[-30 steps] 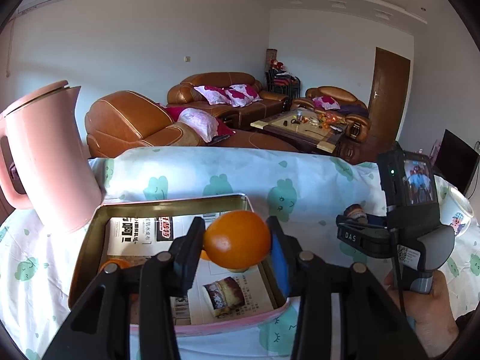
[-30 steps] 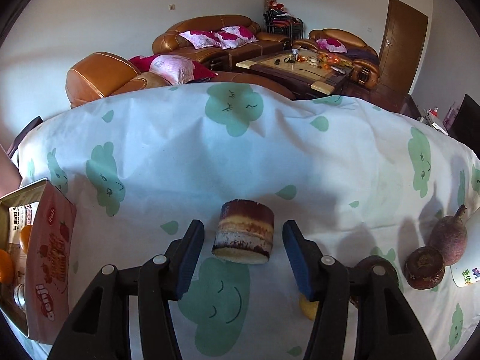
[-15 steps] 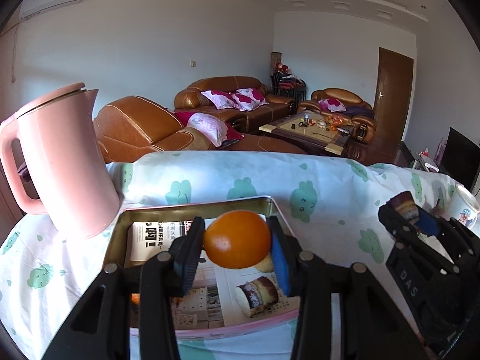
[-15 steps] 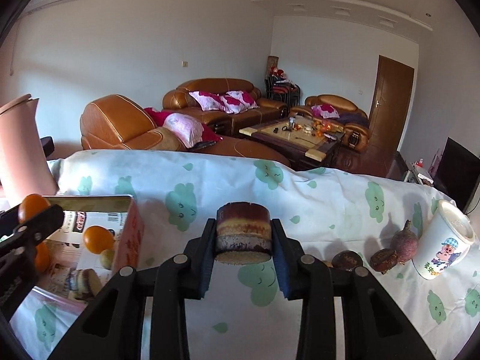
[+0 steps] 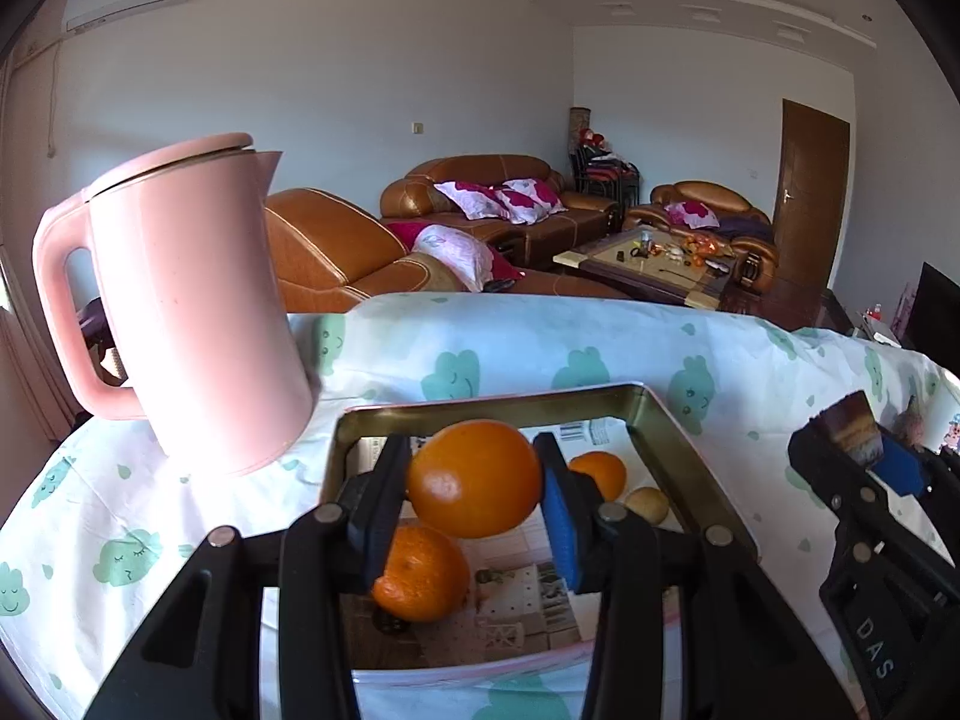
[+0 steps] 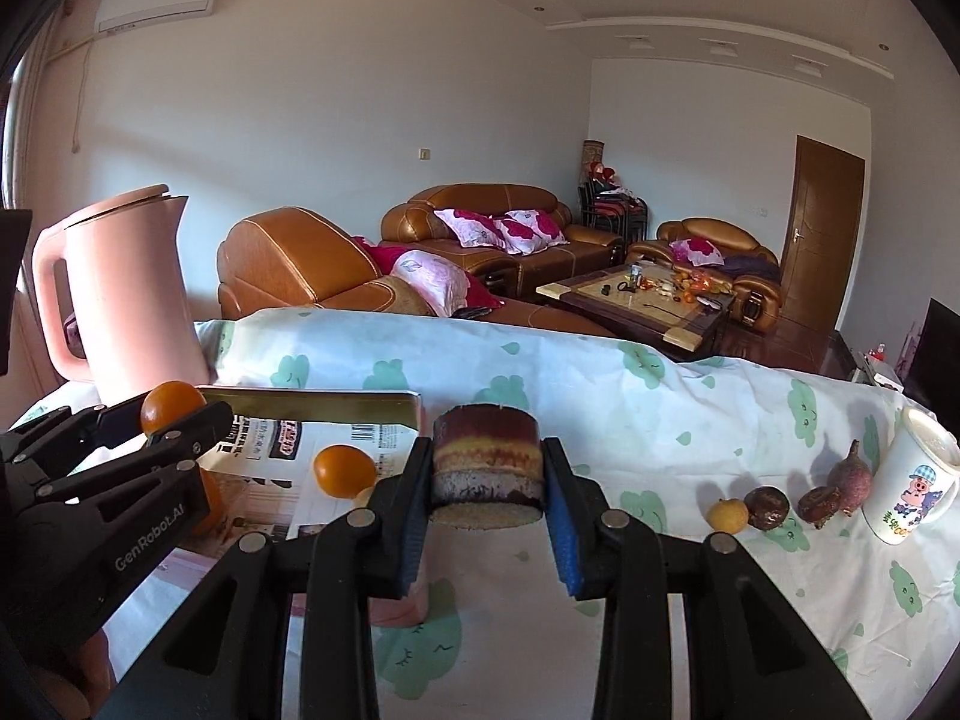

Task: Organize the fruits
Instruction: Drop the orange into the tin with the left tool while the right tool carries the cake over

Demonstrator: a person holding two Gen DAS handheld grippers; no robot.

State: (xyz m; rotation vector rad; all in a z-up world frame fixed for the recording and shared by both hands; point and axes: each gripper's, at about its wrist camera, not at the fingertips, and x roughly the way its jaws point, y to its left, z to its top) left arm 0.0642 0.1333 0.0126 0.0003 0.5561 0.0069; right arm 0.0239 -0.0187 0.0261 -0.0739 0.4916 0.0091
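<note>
My left gripper (image 5: 474, 483) is shut on an orange (image 5: 474, 477) and holds it above the open tin box (image 5: 492, 405). Two oranges (image 5: 423, 576) (image 5: 600, 471) and a small yellowish fruit (image 5: 648, 504) lie in the box. My right gripper (image 6: 486, 480) is shut on a round layered cake piece (image 6: 486, 465), held above the table just right of the box (image 6: 312, 405). The left gripper with its orange (image 6: 171, 408) shows at the left of the right wrist view. The right gripper with the cake (image 5: 849, 429) shows at the right of the left wrist view.
A pink kettle (image 5: 186, 306) stands left of the box. At the right of the table lie a small yellow fruit (image 6: 727, 515), three dark purple fruits (image 6: 767, 507) and a white cartoon mug (image 6: 912, 483). The cloud-print cloth (image 6: 660, 420) covers the table.
My right gripper closed on the cake piece, lifted it off the table and carried it left toward the box. My left gripper still holds its orange over the box.
</note>
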